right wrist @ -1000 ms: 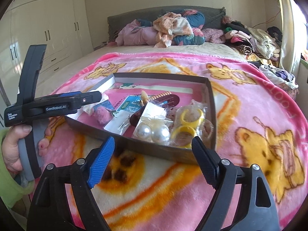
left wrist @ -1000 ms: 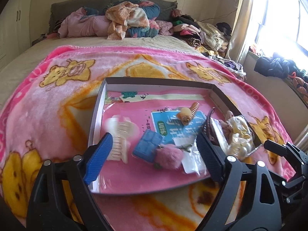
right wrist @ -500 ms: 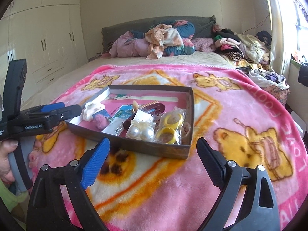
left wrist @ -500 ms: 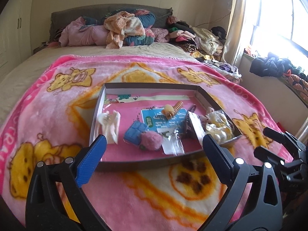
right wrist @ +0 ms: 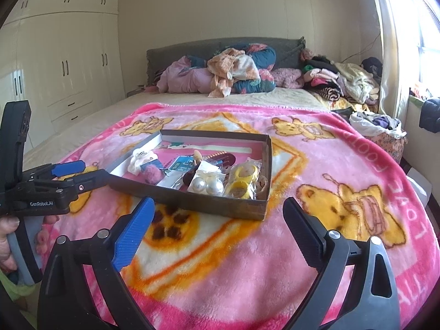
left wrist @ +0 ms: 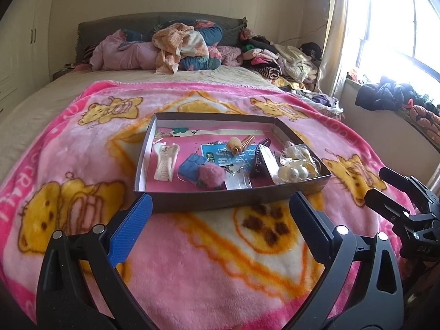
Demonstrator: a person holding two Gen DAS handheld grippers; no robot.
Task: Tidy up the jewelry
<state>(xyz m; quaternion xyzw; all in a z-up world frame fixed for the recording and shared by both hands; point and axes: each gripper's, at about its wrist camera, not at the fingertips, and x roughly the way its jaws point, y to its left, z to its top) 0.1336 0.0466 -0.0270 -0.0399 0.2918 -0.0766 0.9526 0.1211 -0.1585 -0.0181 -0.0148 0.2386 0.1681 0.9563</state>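
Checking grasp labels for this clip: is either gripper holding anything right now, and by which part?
Nothing is held. The left gripper and right gripper both stand open over the blanket, short of the box; the jaws have just been opening, with nothing between them.

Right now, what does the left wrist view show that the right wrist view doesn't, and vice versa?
Left wrist only: the bright window and dark clothes on its sill. Right wrist only: the cream wardrobe and a hand gripping the left gripper's handle. Both: the tray of jewelry on the pink blanket, pearl earrings, pink pom-pom, clothes piled at the headboard.
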